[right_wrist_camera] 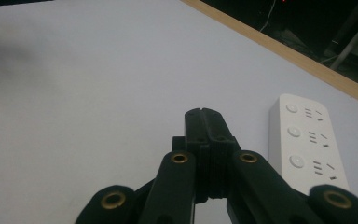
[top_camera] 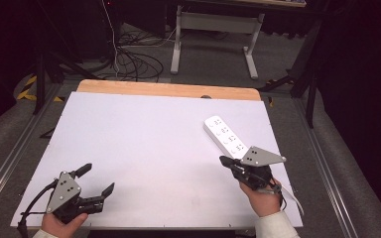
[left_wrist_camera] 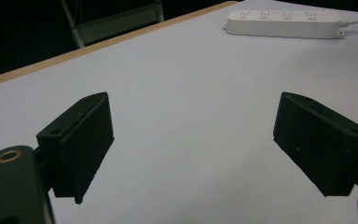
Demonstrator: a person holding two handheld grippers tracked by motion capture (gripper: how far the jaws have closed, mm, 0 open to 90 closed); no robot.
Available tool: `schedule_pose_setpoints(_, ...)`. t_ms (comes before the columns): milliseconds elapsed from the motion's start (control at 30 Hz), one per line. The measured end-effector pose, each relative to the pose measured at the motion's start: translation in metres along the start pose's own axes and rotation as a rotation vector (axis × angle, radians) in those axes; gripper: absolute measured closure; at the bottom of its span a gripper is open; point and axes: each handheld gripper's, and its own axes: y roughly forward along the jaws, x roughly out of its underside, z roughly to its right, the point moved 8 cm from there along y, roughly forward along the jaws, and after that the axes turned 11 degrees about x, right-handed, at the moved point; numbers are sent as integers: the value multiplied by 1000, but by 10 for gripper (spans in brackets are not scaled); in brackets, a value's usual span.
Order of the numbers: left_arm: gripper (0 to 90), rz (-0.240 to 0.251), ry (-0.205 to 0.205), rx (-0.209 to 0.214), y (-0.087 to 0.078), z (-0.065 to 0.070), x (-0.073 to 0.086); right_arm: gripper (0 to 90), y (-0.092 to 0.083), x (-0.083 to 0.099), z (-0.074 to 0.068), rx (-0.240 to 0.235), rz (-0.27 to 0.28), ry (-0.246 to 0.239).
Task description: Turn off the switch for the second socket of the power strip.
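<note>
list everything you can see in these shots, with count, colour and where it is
power strip: 1, white, right side of the table, lying at an angle
table: 1, white top with a wooden far edge
cables: a tangle, black and white, floor beyond the table
desk frame: 1, white, floor beyond the table
left gripper: 1, black, near left corner, open
right gripper: 1, black, beside the power strip's near end, shut
hands: 2, near edge, each holding a gripper

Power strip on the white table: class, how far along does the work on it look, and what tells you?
Nothing looks done: the power strip lies flat with nothing plugged in. In hand: nothing; the right gripper is shut beside it, and the left gripper is open over bare table. Everything remains.
</note>
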Motion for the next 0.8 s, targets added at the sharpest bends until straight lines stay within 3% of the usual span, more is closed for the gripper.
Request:
schedule_pose_setpoints(333, 126, -2, -3, -1, 0, 0, 0, 900, 14, -6, 23, 34, -53, 46)
schedule_pose_setpoints(800, 127, -1, -13, -1, 0, -1, 1, 900, 38, -11, 43, 70, -127, 49)
